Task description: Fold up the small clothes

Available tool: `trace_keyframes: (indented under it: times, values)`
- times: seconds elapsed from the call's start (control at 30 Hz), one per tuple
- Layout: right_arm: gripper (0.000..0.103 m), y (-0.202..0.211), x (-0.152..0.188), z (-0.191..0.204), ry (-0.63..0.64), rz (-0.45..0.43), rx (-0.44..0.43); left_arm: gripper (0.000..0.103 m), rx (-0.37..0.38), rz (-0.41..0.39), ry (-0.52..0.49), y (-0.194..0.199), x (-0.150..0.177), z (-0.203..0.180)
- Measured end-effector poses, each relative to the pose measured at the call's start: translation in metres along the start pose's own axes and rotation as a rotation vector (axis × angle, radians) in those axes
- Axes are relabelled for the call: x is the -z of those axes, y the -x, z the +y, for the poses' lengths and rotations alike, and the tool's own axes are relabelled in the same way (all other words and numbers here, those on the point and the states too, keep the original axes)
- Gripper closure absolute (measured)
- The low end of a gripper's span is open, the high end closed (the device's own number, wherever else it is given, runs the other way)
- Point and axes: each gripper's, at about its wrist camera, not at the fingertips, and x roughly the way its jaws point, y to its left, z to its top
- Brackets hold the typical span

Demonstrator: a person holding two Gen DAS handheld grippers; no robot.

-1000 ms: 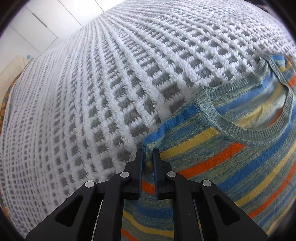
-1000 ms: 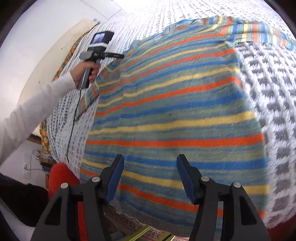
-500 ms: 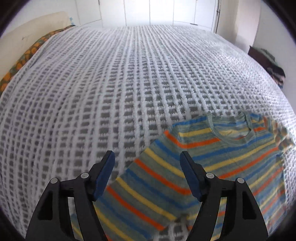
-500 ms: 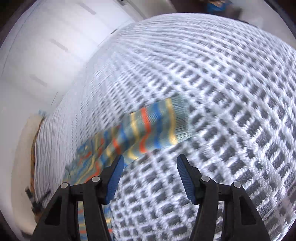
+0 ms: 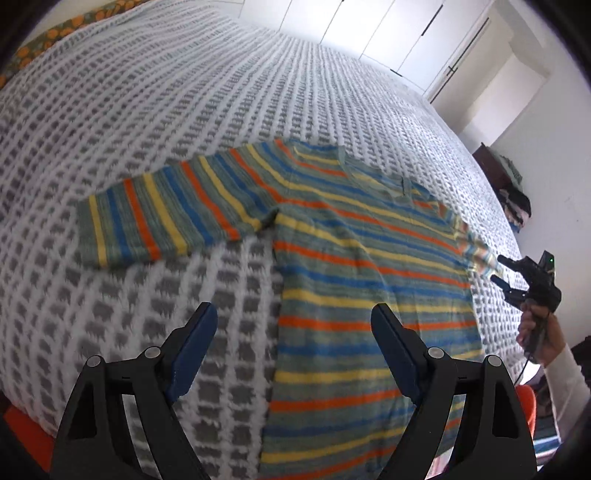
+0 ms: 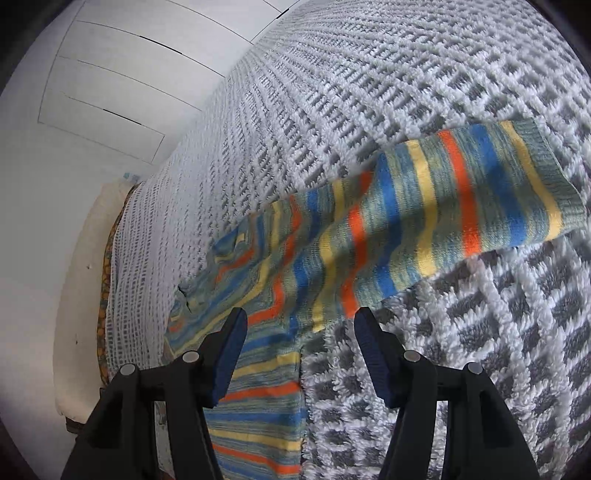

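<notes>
A small striped sweater (image 5: 362, 266) in blue, yellow, orange and grey-green lies flat on the bed, front up, with its left sleeve (image 5: 159, 218) stretched out sideways. My left gripper (image 5: 293, 347) is open and empty above the sweater's left side edge near the hem. My right gripper (image 6: 299, 350) is open and empty, hovering near the right armpit, with the right sleeve (image 6: 461, 206) stretched out beyond it. The right gripper (image 5: 504, 275) also shows in the left wrist view, held in a hand by the right sleeve.
A white and grey knitted bedspread (image 5: 184, 92) covers the bed. White wardrobe doors (image 5: 399, 33) stand behind it. An orange-patterned pillow edge (image 5: 40, 40) lies at the far left. A dark shelf with clothes (image 5: 513, 195) stands by the right wall.
My left gripper let go of the shoulder, opened and pulled back toward the hem. My right gripper moved from the hem to the right sleeve and armpit, staying open.
</notes>
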Motion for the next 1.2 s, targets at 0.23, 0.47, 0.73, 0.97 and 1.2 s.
trace_keyframes:
  times: [0.23, 0.47, 0.73, 0.97, 1.2]
  values:
    - [0.042, 0.046, 0.016, -0.053, -0.034, -0.101, 0.005, 0.017, -0.031, 0.072, 0.027, 0.009, 0.043, 0.007]
    - [0.041, 0.03, 0.016, -0.071, -0.14, -0.119, -0.283, 0.017, -0.054, 0.11, 0.095, 0.006, 0.058, 0.005]
    - [0.037, -0.037, 0.002, -0.075, -0.232, -0.021, -0.377, 0.017, -0.051, 0.118, 0.046, 0.001, 0.054, -0.03]
    - [0.037, -0.024, -0.009, -0.077, -0.282, -0.215, -0.475, 0.017, -0.045, 0.158, 0.011, -0.008, 0.056, -0.049]
    - [0.035, 0.055, 0.01, -0.131, -0.41, -0.44, -0.531, 0.017, -0.049, 0.176, 0.014, -0.013, 0.063, -0.047]
